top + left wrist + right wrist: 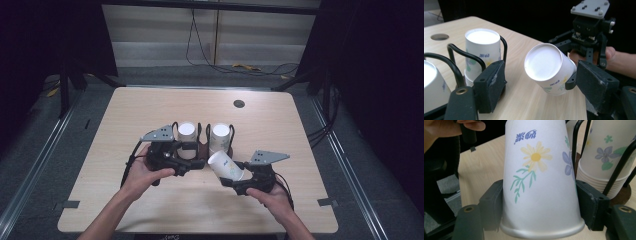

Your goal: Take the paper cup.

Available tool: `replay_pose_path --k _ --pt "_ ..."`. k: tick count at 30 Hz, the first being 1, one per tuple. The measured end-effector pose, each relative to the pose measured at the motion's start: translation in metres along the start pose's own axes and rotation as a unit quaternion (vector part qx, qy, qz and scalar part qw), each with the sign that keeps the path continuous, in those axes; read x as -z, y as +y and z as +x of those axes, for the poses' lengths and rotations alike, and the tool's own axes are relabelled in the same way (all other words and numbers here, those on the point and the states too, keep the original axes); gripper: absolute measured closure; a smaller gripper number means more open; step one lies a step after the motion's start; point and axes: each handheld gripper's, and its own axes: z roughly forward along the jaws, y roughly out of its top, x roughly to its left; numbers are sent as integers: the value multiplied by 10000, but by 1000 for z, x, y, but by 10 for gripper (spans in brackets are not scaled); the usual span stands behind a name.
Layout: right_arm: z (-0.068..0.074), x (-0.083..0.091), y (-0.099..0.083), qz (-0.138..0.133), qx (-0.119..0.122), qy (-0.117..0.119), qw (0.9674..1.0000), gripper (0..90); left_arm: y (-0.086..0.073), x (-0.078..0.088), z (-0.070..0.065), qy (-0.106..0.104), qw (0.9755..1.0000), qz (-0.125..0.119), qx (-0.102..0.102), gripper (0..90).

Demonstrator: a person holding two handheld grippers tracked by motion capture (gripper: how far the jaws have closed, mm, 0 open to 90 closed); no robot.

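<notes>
Right hand-held gripper (537, 212) is clamped on one flowered paper cup (226, 166), held tilted and bottom-forward just above the surface (280, 130), close in front of the cup rack (202, 146); judged as one cup pulled free and not yet set down anywhere. Left hand-held gripper (541, 87) has its jaws apart with nothing between the pads, resting by the rack's left side. Count: two upside-down cup stacks in the wire rack, left stack (187, 134) and right stack (220, 137), plus the one loose cup; two grippers.
</notes>
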Motion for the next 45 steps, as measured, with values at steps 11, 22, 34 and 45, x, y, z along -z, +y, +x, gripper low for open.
replay_pose_path --k 11,22,34,45 --pt "1 -6 1 631 401 -120 9971 306 -4 -2 3 259 9983 496 -187 232" --pt "2 -12 9 1157 794 -48 9901 307 -6 -10 -3 109 9959 841 -312 224" --pt "12 -18 20 1746 1378 34 9749 310 -12 -19 -5 -51 9937 1059 -360 240" --pt "10 -14 33 2025 1676 -81 9648 313 -16 -25 -6 -77 9924 1168 -378 265"
